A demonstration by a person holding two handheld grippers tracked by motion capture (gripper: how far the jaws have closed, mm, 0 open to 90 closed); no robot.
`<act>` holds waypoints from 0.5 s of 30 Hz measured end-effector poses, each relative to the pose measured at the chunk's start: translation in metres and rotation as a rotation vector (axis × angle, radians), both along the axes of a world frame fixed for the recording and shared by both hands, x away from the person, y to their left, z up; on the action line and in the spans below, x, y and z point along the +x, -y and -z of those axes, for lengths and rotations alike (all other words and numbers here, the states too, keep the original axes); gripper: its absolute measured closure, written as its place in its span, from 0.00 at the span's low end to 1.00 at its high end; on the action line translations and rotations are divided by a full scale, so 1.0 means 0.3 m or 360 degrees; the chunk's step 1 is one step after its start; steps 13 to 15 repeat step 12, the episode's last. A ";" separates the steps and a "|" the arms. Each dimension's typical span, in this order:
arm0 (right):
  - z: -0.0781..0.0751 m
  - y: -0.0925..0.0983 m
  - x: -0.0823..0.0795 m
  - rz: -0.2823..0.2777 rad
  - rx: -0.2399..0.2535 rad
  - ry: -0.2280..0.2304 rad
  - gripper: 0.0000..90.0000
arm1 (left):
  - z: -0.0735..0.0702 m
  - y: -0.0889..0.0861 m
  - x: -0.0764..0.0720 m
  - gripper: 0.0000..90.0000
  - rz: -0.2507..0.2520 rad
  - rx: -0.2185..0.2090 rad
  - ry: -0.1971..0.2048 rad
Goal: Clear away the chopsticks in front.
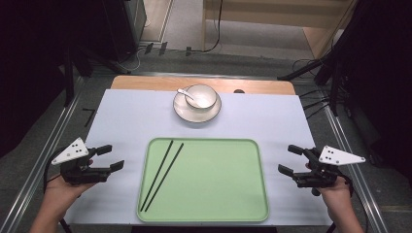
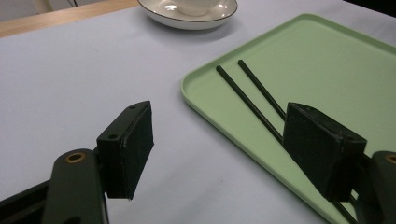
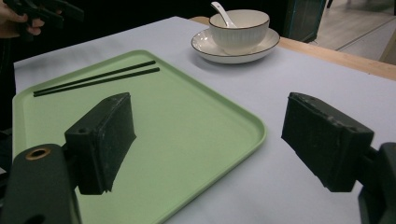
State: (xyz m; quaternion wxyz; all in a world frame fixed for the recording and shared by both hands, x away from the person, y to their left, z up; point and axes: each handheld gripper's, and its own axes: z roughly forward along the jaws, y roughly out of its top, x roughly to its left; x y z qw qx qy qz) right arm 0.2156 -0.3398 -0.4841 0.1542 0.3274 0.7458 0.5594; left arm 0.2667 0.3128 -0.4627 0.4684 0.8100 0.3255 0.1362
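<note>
Both grippers, left gripper and right gripper, jaws apart, nothing between; flanking green tray. Chopsticks lie on tray's left side.

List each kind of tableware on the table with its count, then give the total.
Chopsticks: 2, black, lying on the tray
Tray: 1, green
Bowl: 1, white, on the saucer
Saucer: 1, white
Spoon: 1, white, in the bowl
Total: 6
</note>
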 end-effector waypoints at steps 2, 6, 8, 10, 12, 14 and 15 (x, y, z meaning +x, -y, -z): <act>0.001 0.000 0.000 0.0000 0.0003 0.0001 0.19 | 0.002 0.001 0.001 0.28 0.0001 0.0009 0.0004; 0.000 0.000 0.000 -0.0001 0.0001 0.0001 0.19 | 0.001 -0.001 0.000 0.28 -0.0001 0.0001 -0.0001; 0.000 0.000 0.000 0.0000 0.0003 0.0002 0.19 | 0.000 -0.002 0.001 0.28 -0.0010 -0.0003 -0.0005; 0.000 0.000 0.000 -0.0001 0.0003 0.0002 0.19 | 0.001 -0.002 0.002 0.28 -0.0013 0.0000 -0.0003; 0.000 0.000 0.001 0.0000 0.0005 0.0001 0.19 | 0.004 -0.001 0.003 0.28 -0.0017 0.0010 -0.0008; 0.000 0.000 0.001 0.0000 0.0005 0.0001 0.19 | 0.004 -0.001 0.003 0.28 -0.0017 0.0010 -0.0008; 0.000 0.000 0.001 0.0000 0.0005 0.0001 0.19 | 0.004 -0.001 0.003 0.28 -0.0017 0.0010 -0.0008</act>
